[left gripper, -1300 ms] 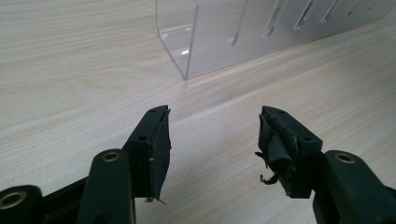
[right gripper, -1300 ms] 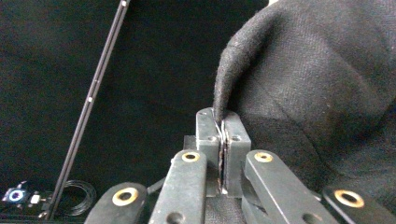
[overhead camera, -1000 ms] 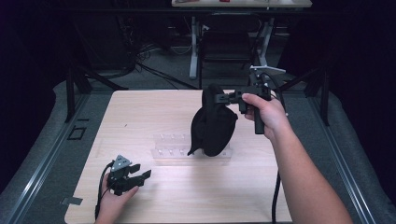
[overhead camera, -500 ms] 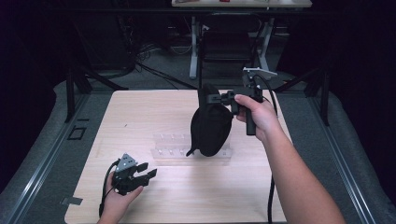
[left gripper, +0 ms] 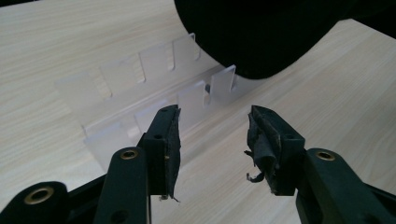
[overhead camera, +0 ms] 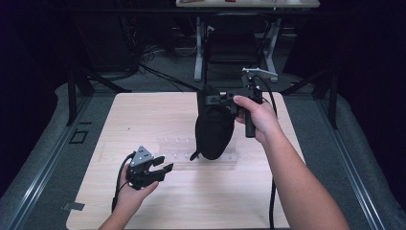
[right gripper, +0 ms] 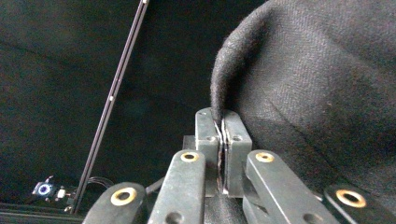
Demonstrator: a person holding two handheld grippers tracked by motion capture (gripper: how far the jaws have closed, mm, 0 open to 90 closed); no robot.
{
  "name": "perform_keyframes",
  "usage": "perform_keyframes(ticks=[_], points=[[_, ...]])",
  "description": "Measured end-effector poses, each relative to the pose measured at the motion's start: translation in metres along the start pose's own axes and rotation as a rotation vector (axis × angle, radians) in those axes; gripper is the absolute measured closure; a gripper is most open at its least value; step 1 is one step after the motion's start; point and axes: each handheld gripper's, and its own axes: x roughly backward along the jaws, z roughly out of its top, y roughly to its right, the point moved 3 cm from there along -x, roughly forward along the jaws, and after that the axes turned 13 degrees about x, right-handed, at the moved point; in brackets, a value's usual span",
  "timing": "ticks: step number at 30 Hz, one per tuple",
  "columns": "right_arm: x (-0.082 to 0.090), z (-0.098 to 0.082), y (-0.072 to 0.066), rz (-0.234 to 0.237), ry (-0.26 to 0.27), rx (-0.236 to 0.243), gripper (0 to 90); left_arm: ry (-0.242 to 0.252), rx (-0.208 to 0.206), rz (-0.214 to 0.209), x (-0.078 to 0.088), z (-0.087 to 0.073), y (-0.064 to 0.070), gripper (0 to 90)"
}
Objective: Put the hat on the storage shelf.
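right gripper [overhead camera: 215, 100] pinched tight on the rim of a black cloth bag [overhead camera: 213, 129], lifted so it hangs over the clear slotted rack [overhead camera: 179, 151] | left gripper [overhead camera: 160, 167] jaws apart, low over the worktop [overhead camera: 143, 110] beside the rack, seemingly waiting to help

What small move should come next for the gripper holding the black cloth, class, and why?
Probably lift a little higher. The right gripper is shut on an edge of the black cloth, which hangs with its lower end over the clear slotted rack. The left gripper waits open beside the rack, so raising the cloth would free the rack for it.
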Motion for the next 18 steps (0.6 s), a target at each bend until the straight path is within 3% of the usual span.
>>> perform_keyframes(ticks=[18], points=[[-0.013,0.002,-0.005,0.002,-0.014,0.004,87.7,0.011,-0.067,-0.042,-0.008,0.027,0.032,59.0]])
